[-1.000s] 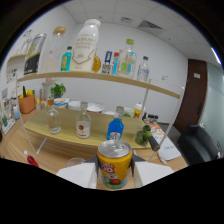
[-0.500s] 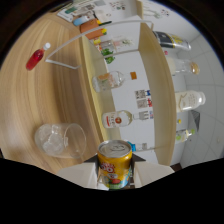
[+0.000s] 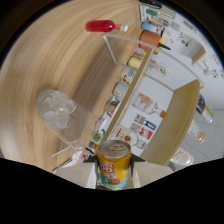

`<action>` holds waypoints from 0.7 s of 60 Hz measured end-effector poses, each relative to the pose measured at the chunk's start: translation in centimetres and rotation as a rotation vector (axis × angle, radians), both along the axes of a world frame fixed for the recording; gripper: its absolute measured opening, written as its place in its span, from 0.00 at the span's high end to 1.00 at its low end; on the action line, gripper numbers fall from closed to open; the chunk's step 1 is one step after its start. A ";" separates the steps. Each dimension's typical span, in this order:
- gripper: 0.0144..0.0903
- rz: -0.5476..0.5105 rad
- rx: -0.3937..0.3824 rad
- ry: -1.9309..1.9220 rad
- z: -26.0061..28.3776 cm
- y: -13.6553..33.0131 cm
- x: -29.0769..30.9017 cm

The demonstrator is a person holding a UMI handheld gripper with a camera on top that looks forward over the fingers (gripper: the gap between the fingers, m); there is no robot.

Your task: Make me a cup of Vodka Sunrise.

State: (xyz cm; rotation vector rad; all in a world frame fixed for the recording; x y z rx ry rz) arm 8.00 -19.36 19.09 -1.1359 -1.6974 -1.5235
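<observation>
gripper view: i have the yellow can (image 3: pixel 114 162) clamped between the two fingers of the gripper (image 3: pixel 114 176), both pads pressing its sides near the lower body. its top faces forward, and the scene ahead is rolled strongly over, so i judge the can is tipped well off upright, in a pouring attitude. the glass (image 3: pixel 60 116) with ice in it stands on the wooden table (image 3: pixel 55 55), ahead of the fingers and off to one side, apart from the can. no liquid stream is visible; i cannot tell whether the can is open.

handling, as a judgement: the can is a thin-walled metal cylinder, smooth and likely slick if cold. it will dent under excess squeeze and can rotate in the pads when tilted. the mid-body hold looks correct; i would not shift it toward the rim. weight depends on fill, which i cannot see.

edges and room: the glass is fragile, and its rim is the edge to clear. the table around it is open wood on the near side. a red bottle (image 3: pixel 101 26) lies well beyond. the shelf (image 3: pixel 131 97) with small bottles and jars sits just behind the glass, so i would approach from the open table side.
</observation>
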 end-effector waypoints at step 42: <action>0.51 -0.185 0.166 1.841 10.0 -4.2 8.6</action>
